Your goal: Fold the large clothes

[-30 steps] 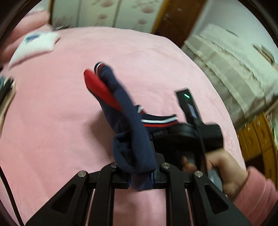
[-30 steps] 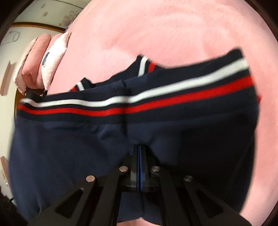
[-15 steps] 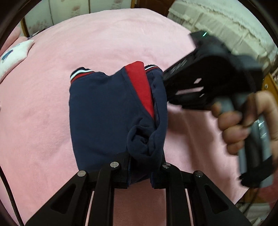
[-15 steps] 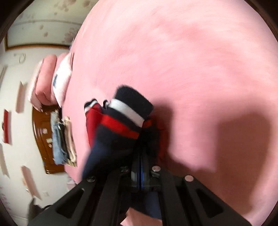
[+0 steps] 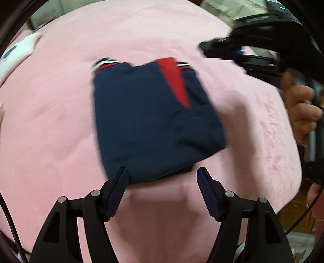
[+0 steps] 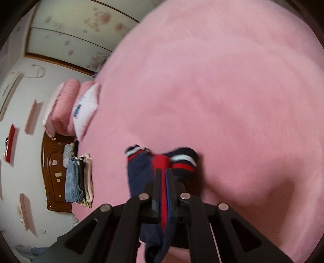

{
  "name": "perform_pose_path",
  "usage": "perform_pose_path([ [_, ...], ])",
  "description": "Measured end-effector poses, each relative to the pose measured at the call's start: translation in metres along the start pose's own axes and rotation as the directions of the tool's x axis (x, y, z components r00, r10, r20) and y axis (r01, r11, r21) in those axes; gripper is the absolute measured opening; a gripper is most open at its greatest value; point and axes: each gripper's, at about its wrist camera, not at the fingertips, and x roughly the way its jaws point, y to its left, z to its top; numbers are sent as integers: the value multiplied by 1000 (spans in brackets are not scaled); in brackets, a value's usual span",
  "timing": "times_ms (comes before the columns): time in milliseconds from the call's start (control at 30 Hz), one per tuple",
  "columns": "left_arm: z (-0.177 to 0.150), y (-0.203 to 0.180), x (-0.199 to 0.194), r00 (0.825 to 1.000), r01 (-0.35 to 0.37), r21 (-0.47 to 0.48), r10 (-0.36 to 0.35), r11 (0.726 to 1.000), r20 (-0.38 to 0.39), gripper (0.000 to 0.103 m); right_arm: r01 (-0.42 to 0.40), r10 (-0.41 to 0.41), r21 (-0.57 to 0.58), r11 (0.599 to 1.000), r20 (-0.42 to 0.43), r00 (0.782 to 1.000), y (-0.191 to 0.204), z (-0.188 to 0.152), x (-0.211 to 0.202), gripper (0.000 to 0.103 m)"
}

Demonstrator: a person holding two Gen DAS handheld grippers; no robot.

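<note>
A navy garment (image 5: 149, 121) with a red panel and red-white striped cuffs lies folded into a rough square on the pink bed (image 5: 50, 125). My left gripper (image 5: 163, 178) is open and empty, its blue-padded fingers spread at the garment's near edge. My right gripper (image 6: 163, 172) looks shut, with the garment's (image 6: 139, 172) red panel and navy cloth showing between and around its fingers. In the left wrist view the right gripper (image 5: 204, 47) is above and to the right of the garment, its fingers close together; no cloth shows in them there.
A pink quilt and white pillow (image 6: 85, 109) lie at the bed's head. A stack of folded clothes (image 6: 78, 180) sits at the bed's edge by a brown wooden headboard (image 6: 52, 174). A cream-covered piece of furniture (image 5: 226, 10) stands beyond the bed.
My left gripper has opened and let go of the garment, which now lies flat and folded on the bed. The right gripper has risen up and to the right of the garment.
</note>
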Motion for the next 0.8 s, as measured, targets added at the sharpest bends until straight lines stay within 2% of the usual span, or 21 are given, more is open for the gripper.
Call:
perform_pose_path([
  [33,1,11,-3,1000,-21,-17,21,1000,-2,68,-23,23,-9,1000,-2,1000,3,0,-1,17],
  [67,7,25,0,999,-39,-38,39,998,-4,68,-43,43,-13,999,-17,999,7,0,3,34],
  [133,11,42,-2,998,-60,-81,60,995,-2,68,-37,34,-33,999,-82,996,10,-3,17,50],
  [200,13,59,-3,998,-66,-129,67,989,2,68,21,-31,-70,997,-147,989,14,-6,39,50],
  [267,14,74,-5,998,-66,-174,68,982,4,68,54,-69,-92,994,-173,983,17,-9,55,50],
  [333,16,83,-6,997,-67,-201,70,977,9,68,66,-89,-127,990,-185,979,20,-11,71,49],
  [367,16,82,-5,997,-69,-205,72,976,9,68,68,-93,-141,988,-183,979,21,-13,77,27],
  [400,17,83,-5,997,-74,-208,77,975,8,68,74,-100,-147,986,-179,979,21,-15,78,12],
  [433,18,84,-6,996,-81,-211,85,974,8,68,93,-118,-154,984,-168,979,20,-15,79,5],
  [500,19,85,-8,997,-77,-213,82,974,15,68,93,-114,-154,984,-136,984,21,-16,69,5],
  [567,25,76,-3,997,-70,-214,76,974,21,69,86,-98,-168,982,-64,993,24,-17,43,4],
  [633,26,78,-5,998,-55,-219,62,974,23,68,108,-114,-155,982,-32,993,19,-19,26,4],
  [700,26,77,-2,998,-51,-217,56,975,17,68,154,-159,-115,981,-35,987,5,-22,20,5],
  [800,28,75,2,998,-60,-204,61,977,2,68,251,-256,-67,966,-90,962,-27,-30,32,6],
])
